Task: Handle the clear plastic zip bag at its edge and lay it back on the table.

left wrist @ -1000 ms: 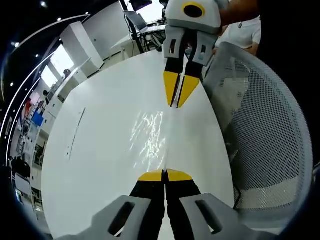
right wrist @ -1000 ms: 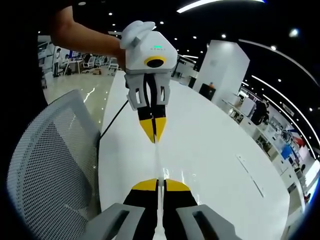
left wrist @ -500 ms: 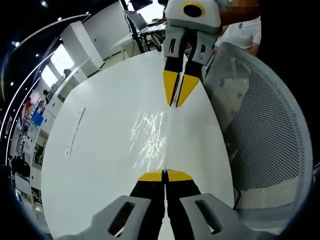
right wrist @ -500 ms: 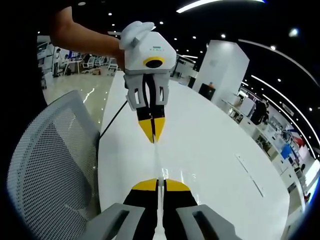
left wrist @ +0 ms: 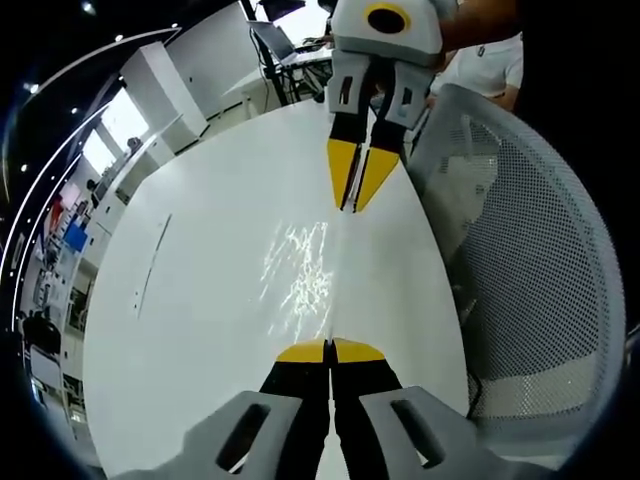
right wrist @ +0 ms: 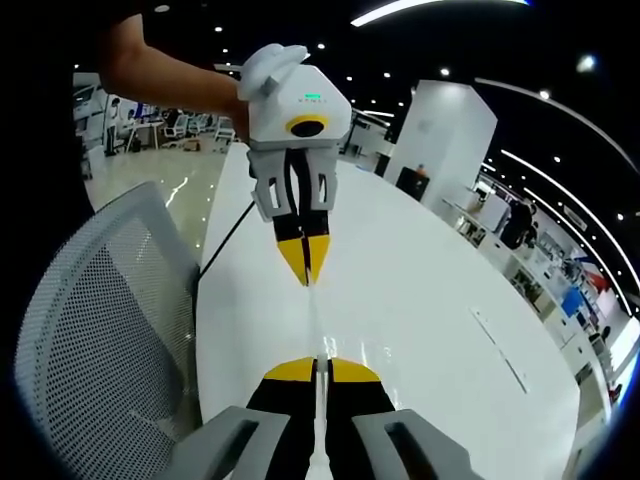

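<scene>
The clear plastic zip bag [left wrist: 300, 268] is stretched edge-on between my two grippers above the white table [left wrist: 200, 320]; it shows as faint glints and a thin line. My left gripper [left wrist: 330, 350] is shut on one edge of it. Facing it, my right gripper [left wrist: 352, 208] pinches the opposite edge with its yellow fingertips closed. In the right gripper view the bag's edge [right wrist: 314, 322] runs as a thin pale line from my right gripper [right wrist: 320, 368], shut on it, up to the left gripper [right wrist: 305, 281], held by a gloved hand.
A grey mesh office chair [left wrist: 530, 270] stands close against the table's edge, also seen as the mesh chair [right wrist: 90, 330]. A black cable [right wrist: 226, 238] hangs off the table [right wrist: 430, 330] near it. A thin slot line [left wrist: 150, 265] marks the tabletop. Desks and a pillar lie beyond.
</scene>
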### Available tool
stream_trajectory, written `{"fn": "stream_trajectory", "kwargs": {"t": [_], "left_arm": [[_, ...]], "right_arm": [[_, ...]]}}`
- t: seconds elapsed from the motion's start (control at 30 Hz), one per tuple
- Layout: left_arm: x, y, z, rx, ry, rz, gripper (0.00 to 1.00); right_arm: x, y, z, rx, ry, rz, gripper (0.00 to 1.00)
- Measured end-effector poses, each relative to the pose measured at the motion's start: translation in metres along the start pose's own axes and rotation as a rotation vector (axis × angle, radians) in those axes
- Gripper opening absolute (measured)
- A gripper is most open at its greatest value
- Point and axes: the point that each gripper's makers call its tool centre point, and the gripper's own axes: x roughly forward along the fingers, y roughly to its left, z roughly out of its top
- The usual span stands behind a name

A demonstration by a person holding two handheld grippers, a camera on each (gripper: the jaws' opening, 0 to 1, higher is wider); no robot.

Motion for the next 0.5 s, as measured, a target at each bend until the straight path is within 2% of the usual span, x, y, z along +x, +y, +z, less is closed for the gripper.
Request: {"fn": "stream_trajectory", "kwargs": {"t": [0.5], "left_arm": [[-0.0010,0.0011,-0.0021,-0.003,0.000,0.002,0.00]], "right_arm": [[-0.0007,-0.0008,-0.0008,0.006,-0.001,-0.002,0.00]]}}
